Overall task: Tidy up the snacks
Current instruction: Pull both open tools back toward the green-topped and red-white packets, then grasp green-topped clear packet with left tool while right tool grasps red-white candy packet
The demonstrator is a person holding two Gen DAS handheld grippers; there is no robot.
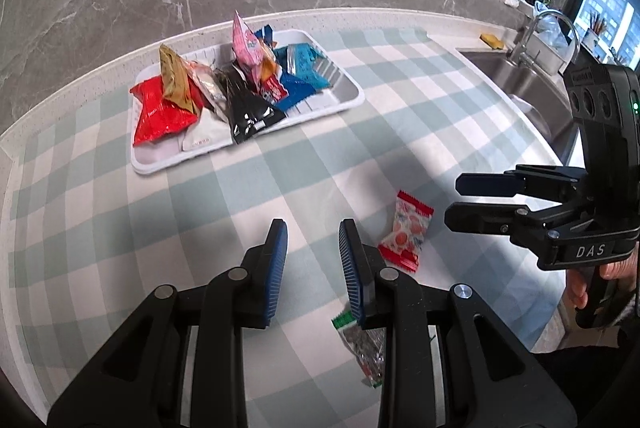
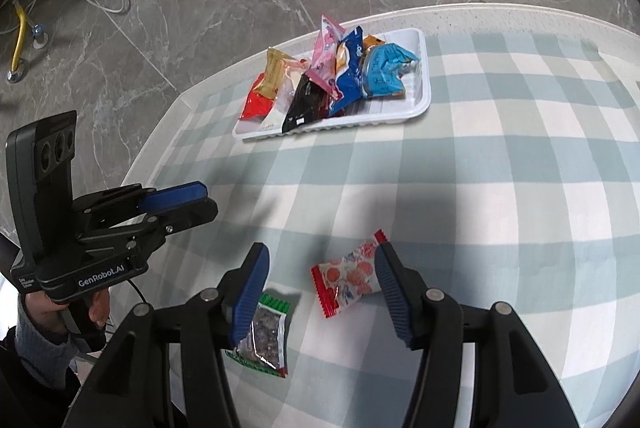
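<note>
Right gripper [image 2: 320,292] is held over the checked cloth [image 2: 480,188], jaws parted and nothing gripped; the red-and-white packet [image 2: 348,282] lies flat between the fingers, just beside the right one. The green-edged packet [image 2: 266,336] lies under the left finger. Left gripper [image 1: 312,252] is seen with a narrow gap, empty, no packet between its pads. 2 packets are left loose on the cloth. The white tray [image 2: 424,96], well apart at the counter's far edge, is piled with snacks [image 2: 348,80].
</note>
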